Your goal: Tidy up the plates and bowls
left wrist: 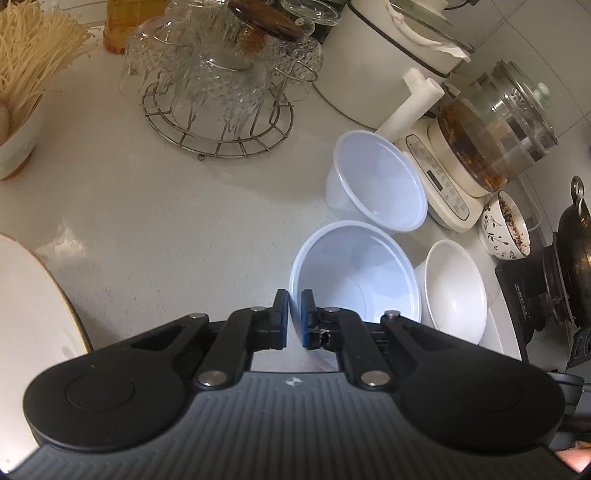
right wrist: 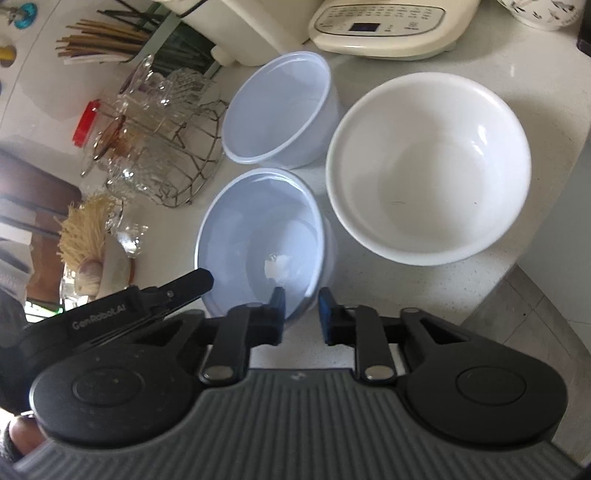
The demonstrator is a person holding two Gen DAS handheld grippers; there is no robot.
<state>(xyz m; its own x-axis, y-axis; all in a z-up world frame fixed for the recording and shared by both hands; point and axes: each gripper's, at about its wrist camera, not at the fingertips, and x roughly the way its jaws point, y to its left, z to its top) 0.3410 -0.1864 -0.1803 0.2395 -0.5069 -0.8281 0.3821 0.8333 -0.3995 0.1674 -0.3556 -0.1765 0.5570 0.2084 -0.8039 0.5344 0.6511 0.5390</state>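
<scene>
Two translucent plastic bowls and a white ceramic bowl [left wrist: 454,288] [right wrist: 428,166] stand on the pale counter. My left gripper [left wrist: 293,314] is shut on the near rim of the nearer plastic bowl [left wrist: 354,273] [right wrist: 258,236]; its black finger also shows at that bowl's left rim in the right wrist view. My right gripper [right wrist: 301,314] straddles the same bowl's right near wall, one pad inside and one outside, pressed on it. The farther plastic bowl [left wrist: 380,184] [right wrist: 280,110] sits just behind. A white plate [left wrist: 22,314] with a gold edge lies at the far left.
A wire rack of glass cups [left wrist: 221,92] [right wrist: 159,147] stands behind on the left. A cream kettle base [left wrist: 443,173] [right wrist: 384,29], a patterned bowl [left wrist: 506,225] and a black stove [left wrist: 554,277] line the right. The counter's edge [right wrist: 517,277] drops off beside the ceramic bowl.
</scene>
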